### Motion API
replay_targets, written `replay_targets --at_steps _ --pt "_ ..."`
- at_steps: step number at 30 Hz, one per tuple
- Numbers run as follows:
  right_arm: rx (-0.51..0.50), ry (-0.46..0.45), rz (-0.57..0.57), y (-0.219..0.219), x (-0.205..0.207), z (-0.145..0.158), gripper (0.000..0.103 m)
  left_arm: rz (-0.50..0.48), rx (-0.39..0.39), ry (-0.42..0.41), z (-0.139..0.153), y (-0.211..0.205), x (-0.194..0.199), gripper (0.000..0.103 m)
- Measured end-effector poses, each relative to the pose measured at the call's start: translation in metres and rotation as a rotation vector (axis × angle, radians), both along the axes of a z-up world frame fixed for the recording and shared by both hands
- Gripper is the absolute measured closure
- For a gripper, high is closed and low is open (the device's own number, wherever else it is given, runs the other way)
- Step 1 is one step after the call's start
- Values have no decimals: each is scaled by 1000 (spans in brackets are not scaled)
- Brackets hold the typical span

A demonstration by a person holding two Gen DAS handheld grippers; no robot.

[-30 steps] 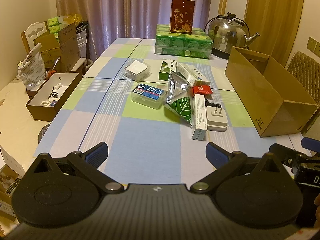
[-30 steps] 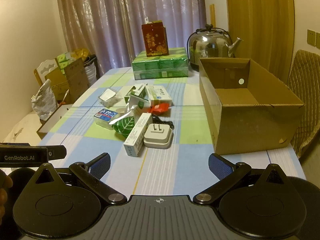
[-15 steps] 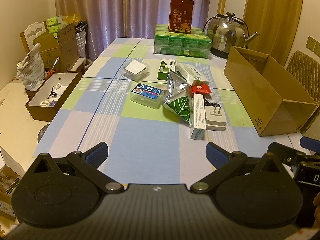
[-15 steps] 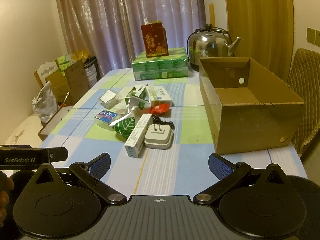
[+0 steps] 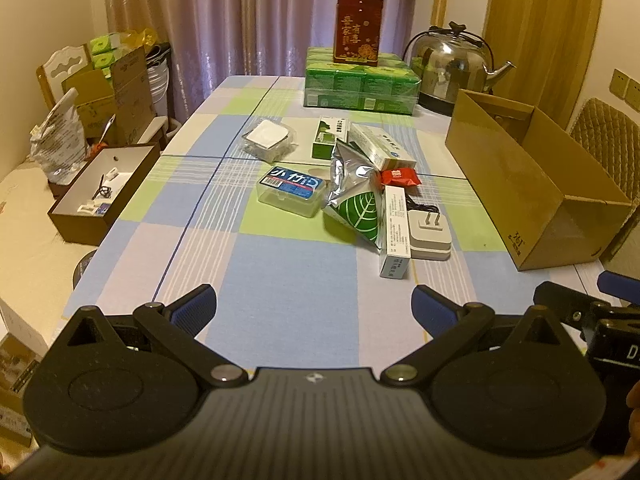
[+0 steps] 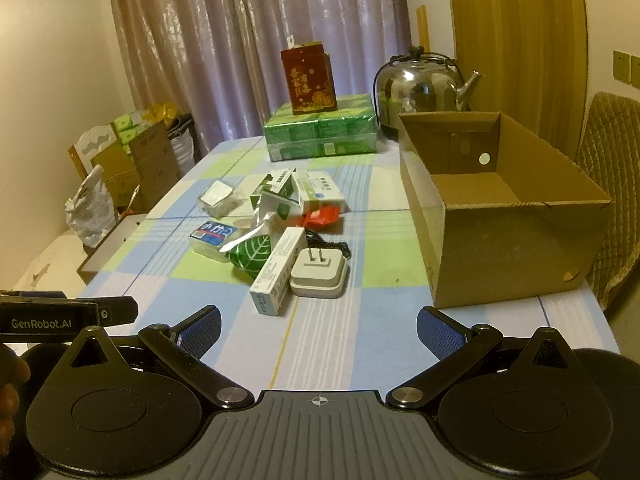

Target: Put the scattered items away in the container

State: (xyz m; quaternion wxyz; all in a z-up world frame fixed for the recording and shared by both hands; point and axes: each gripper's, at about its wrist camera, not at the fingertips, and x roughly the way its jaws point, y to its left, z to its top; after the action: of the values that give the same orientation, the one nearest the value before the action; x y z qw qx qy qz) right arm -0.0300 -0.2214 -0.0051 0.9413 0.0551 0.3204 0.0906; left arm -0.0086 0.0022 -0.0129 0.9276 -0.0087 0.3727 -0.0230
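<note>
Both tools are held low over the near end of the checked blue and green tablecloth point(image 5: 280, 280), and nothing is gripped by either one. The blue-padded fingers of the left gripper point(image 5: 314, 306) are spread wide apart, with only bare cloth seen between them. The fingers of the right gripper point(image 6: 318, 330) are spread wide apart too, and they are empty.

The scattered things are heaped in the middle of the table, ahead of both tools and well apart from them. Nearest of all is the long white cardboard box point(image 6: 280, 270). Its long side runs away from the tools, so one short end is pointed back at them. The flat white plug adapter point(image 6: 319, 274) is laid right beside it, touching its right side. The green leaf-print foil pouch point(image 6: 252, 254) is pressed against its left side, and the clear plastic case with a blue label point(image 5: 290, 192) is found further left.

The open brown cardboard box point(image 6: 504, 240) is stood to the right of the heap, and nothing can be seen inside it. Nothing has been tidied yet.

The long white box is judged to be the first thing to be picked. It is seen just left of straight ahead from the right tool, but off to the right from the left tool. So the right hand is thought to be better placed, and the container is on that side as well.
</note>
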Motion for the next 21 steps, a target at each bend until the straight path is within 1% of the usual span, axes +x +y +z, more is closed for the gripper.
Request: replay_targets --at_steps 7,11,15,21 --pt "20 1 0 -1 5 -3 2 -18 26 -17 3 5 11 1" --pt "9 -5 4 -2 10 -5 2 -18 41 -13 3 13 19 1" --pt "-20 -11 11 0 18 -5 2 -24 58 -31 4 21 29 1" --pt "-24 -3 41 5 34 -11 2 -57 71 -43 4 29 49 1"
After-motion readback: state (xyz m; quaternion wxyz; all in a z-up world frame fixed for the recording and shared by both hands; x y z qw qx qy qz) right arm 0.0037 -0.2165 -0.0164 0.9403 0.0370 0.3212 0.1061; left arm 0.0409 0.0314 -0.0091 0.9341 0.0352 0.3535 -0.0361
